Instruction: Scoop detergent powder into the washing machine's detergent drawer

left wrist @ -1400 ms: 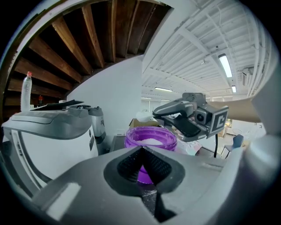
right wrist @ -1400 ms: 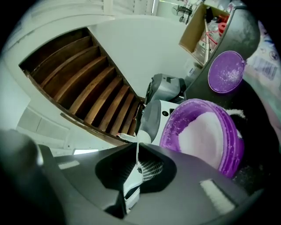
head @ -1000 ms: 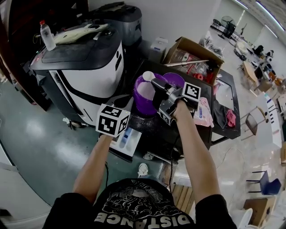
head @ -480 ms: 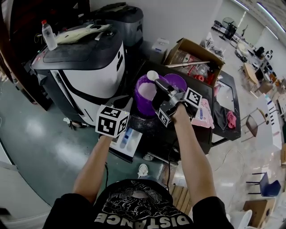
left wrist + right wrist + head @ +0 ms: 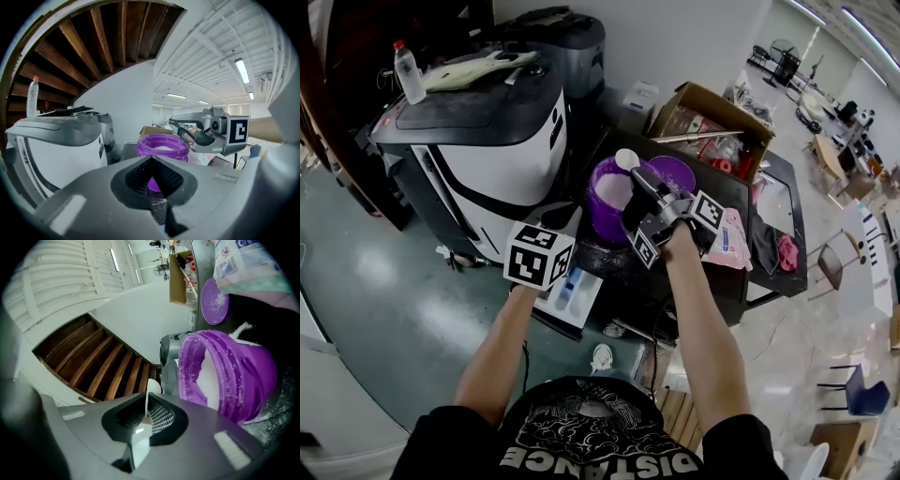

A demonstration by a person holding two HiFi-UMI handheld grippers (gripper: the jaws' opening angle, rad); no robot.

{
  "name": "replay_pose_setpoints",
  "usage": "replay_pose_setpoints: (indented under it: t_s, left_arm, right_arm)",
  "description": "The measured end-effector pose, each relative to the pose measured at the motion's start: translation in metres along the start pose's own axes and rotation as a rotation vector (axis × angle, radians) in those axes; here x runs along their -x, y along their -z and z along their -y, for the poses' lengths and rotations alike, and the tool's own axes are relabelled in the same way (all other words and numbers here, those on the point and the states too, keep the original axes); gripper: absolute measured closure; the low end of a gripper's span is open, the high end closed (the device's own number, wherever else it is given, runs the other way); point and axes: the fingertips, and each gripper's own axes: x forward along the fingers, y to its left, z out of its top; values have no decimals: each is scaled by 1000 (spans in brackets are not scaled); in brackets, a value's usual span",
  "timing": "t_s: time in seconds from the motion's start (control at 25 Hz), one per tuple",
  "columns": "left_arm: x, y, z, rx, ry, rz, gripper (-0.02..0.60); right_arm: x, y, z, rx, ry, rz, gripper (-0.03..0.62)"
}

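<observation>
A purple tub (image 5: 612,199) of white powder stands open on the black table (image 5: 769,202); its lid (image 5: 672,170) lies just behind it. My right gripper (image 5: 649,199) is shut on the handle of a white spoon (image 5: 625,159), whose bowl sits above the tub's far rim. In the right gripper view the spoon (image 5: 149,391) rises from the jaws beside the tub (image 5: 229,376). My left gripper (image 5: 539,255) hovers shut and empty over the white detergent drawer (image 5: 572,292), pointing at the tub (image 5: 162,144).
The washing machine (image 5: 483,141) stands at the left with a plastic bottle (image 5: 408,73) on top. A detergent bag (image 5: 728,239) lies to the right of the tub, and a cardboard box (image 5: 708,117) sits behind. Spilled powder dusts the table.
The right gripper has turned a little and carried the spoon's bowl slightly toward the tub's far rim. The left gripper has barely moved.
</observation>
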Motion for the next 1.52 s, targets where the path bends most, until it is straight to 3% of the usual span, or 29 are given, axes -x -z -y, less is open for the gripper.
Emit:
replay_pose_setpoints:
  t_s: [0.84,1.52]
  left_arm:
    - [31,14,-10,7,-25,11,581]
    - [91,38,-34,35,-73,22,581]
  right_arm:
    - [12,35,3,60,21,-33,556]
    - [15,95,12,105,29,-78,556]
